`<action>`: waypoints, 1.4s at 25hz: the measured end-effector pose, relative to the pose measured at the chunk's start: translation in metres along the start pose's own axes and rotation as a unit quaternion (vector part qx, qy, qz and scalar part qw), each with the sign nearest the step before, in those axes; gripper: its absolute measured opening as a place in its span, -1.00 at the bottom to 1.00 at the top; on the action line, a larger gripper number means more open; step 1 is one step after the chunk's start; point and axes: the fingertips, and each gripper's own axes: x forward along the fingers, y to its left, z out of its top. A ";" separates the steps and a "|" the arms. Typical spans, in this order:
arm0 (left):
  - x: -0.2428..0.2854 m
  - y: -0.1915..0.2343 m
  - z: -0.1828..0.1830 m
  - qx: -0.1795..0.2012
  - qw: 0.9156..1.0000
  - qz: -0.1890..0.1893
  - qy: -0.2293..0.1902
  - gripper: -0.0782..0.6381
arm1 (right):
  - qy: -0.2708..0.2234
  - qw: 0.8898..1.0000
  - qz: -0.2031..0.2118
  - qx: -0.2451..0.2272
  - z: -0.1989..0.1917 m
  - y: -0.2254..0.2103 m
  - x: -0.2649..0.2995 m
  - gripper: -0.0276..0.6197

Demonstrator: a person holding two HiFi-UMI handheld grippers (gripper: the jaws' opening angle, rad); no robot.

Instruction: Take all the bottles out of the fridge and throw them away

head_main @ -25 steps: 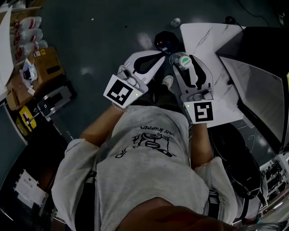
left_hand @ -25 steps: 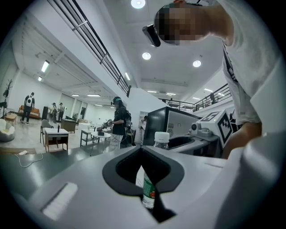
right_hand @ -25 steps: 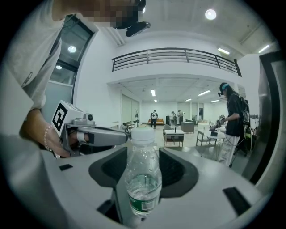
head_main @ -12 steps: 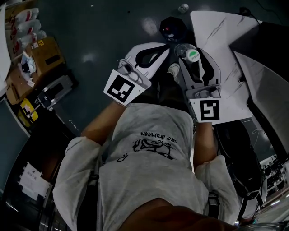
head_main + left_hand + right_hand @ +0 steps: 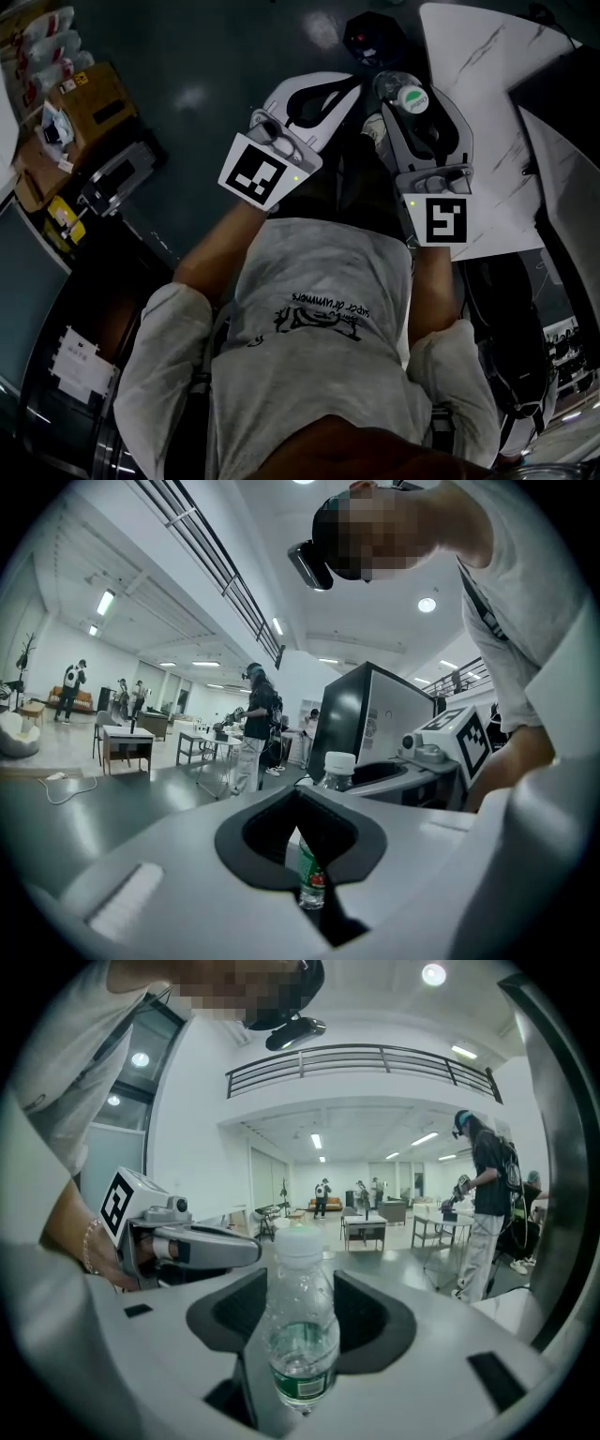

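Observation:
A clear plastic bottle [image 5: 405,94] with a white cap and a green label stands upright between the jaws of my right gripper [image 5: 413,105], which is shut on it. In the right gripper view the bottle [image 5: 302,1335] fills the middle, with the white jaws closed on both of its sides. My left gripper [image 5: 349,86] hangs just left of it, its jaws shut with their tips together and nothing between them. In the left gripper view the same bottle [image 5: 337,764] shows beyond the left gripper [image 5: 300,794], partly hidden by its jaws.
A white marbled table top [image 5: 487,84] lies to the right, with a dark cabinet [image 5: 572,112] beyond it. A black device with a red light [image 5: 375,37] sits on the floor ahead. Cardboard boxes [image 5: 89,103] stand at the left. Several people stand far off in the hall.
Both grippers have sunk lower together, the right one still holding the bottle. In the head view they have drifted toward the upper right.

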 end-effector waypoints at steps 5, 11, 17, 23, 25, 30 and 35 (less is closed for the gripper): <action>0.006 0.015 -0.024 -0.001 1.000 0.005 0.006 -0.77 | 0.005 1.000 -0.001 0.003 -0.024 0.000 0.018 -0.20; 0.018 0.034 -0.053 0.000 1.000 0.005 0.009 -0.77 | 0.001 1.000 -0.001 0.004 -0.054 -0.002 0.048 -0.20; 0.035 0.056 -0.095 -0.007 1.000 0.001 0.014 -0.77 | 0.005 1.000 -0.008 -0.002 -0.095 -0.008 0.080 -0.20; 0.050 0.076 -0.143 -0.006 1.000 -0.004 0.016 -0.77 | 0.009 1.000 -0.021 -0.001 -0.142 -0.010 0.106 -0.20; 0.054 0.083 -0.158 -0.006 1.000 -0.004 0.016 -0.77 | 0.011 1.000 -0.026 -0.001 -0.158 -0.010 0.112 -0.20; 0.064 0.096 -0.199 0.002 1.000 -0.013 0.018 -0.77 | 0.014 0.999 -0.032 0.002 -0.203 -0.010 0.128 -0.20; 0.079 0.107 -0.240 -0.005 1.000 -0.020 0.024 -0.77 | 0.029 0.999 -0.033 0.008 -0.252 -0.016 0.143 -0.20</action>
